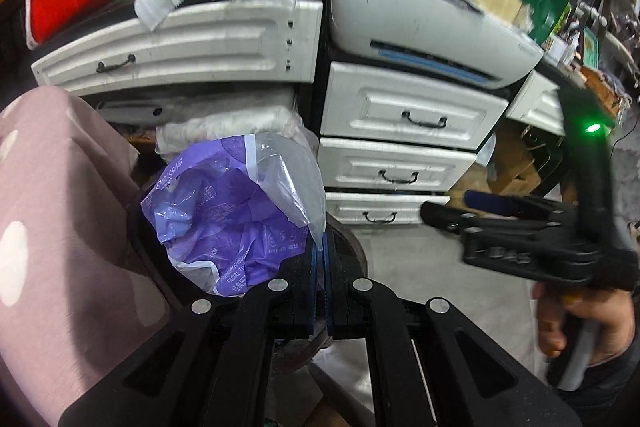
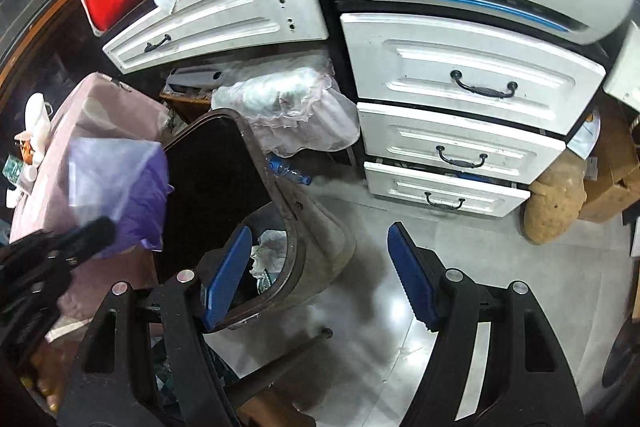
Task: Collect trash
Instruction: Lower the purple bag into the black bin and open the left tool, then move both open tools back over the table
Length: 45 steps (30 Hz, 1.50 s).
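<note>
My left gripper has its fingers clenched on a purple plastic wrapper, held up at my 11 o'clock. My right gripper hangs with fingers spread wide, the open trash bin at its 10 o'clock on the floor.

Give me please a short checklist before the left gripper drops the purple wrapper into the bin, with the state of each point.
1. Left gripper has the purple wrapper pinched: ok, the jaws are closed on its clear edge.
2. Trash bin lid is up: ok, the opening shows, with paper already inside.
3. Wrapper is over the opening: not ok; in the right wrist view it hangs to the left of the raised lid.
4. Right gripper is free: ok, open and holding nothing.
5. Right gripper is out of the drop path: not ok, one finger is in front of the bin opening.
6. Room left in the bin: cannot tell.
</note>
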{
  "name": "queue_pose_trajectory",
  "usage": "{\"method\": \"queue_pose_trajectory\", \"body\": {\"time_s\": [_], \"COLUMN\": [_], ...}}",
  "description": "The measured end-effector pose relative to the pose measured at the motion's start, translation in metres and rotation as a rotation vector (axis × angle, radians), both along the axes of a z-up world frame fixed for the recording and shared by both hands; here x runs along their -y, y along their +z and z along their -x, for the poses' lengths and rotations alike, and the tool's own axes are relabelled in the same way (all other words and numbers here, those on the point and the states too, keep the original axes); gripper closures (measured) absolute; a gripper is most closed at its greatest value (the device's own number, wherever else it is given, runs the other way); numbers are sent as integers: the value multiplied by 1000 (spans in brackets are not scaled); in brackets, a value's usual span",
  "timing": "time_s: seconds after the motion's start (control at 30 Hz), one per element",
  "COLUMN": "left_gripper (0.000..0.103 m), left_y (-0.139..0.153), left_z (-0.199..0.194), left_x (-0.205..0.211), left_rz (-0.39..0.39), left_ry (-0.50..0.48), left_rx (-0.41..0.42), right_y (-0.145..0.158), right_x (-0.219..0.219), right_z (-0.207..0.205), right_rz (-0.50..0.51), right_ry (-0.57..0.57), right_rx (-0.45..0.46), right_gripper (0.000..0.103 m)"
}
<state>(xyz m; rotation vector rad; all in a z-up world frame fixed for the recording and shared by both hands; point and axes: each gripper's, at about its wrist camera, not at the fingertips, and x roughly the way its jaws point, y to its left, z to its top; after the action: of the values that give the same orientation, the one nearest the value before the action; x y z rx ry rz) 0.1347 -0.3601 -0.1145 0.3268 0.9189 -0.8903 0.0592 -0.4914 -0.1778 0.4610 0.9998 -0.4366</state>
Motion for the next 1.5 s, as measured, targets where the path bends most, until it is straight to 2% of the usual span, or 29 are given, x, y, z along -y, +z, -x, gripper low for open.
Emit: {"method": "queue_pose_trajectory", "body": {"time_s": [0.17,0.33,0.43,0.47,0.5,0.53,0.57,0.6,0.67,0.8,0.87,1.0,1.13,1.33,1.5], "left_gripper": [99,99,94,88,75,66,47,37,33,20,15,12,7,6,6], "left_y": [-19,-30,-35,-36,-36,-36,-35,-34,-30,-23,-16,2,26,57,67], "left_z": [-7,-10,-11,-10,-10,-9,-9,-9,-8,-6,-4,5,19,26,18], "left_x": [9,15,16,17,17,16,17,15,13,11,7,-5,-20,-62,-104], "left_rz": [-15,-43,-55,-62,-67,-65,-58,-50,-32,-15,3,25,39,60,71], "left_ry": [-17,-19,-24,-25,-23,-23,-22,-15,-11,-5,-1,13,26,80,144], "left_rx": [-70,-86,-98,-92,-84,-76,-71,-64,-62,-62,-55,-21,62,158,177], "right_y": [-2,-2,-2,-2,-2,-2,-1,-1,0,6,9,20,31,52,67], "right_x": [-2,-2,-2,-2,-1,-1,0,0,0,1,0,-7,-22,-61,-106], "right_z": [0,1,1,1,1,2,2,3,3,5,6,4,-3,-24,-48], "right_rz": [-1,-6,-7,-5,-4,-4,-4,-4,0,7,16,33,50,79,91], "right_ry": [7,4,2,2,0,-1,-5,-7,-11,-18,-19,0,43,167,306], "right_rx": [-2,2,1,1,1,2,3,4,4,12,18,36,58,100,130], "right_gripper": [33,33,33,33,33,33,33,33,33,32,26,23,21,21,21]}}
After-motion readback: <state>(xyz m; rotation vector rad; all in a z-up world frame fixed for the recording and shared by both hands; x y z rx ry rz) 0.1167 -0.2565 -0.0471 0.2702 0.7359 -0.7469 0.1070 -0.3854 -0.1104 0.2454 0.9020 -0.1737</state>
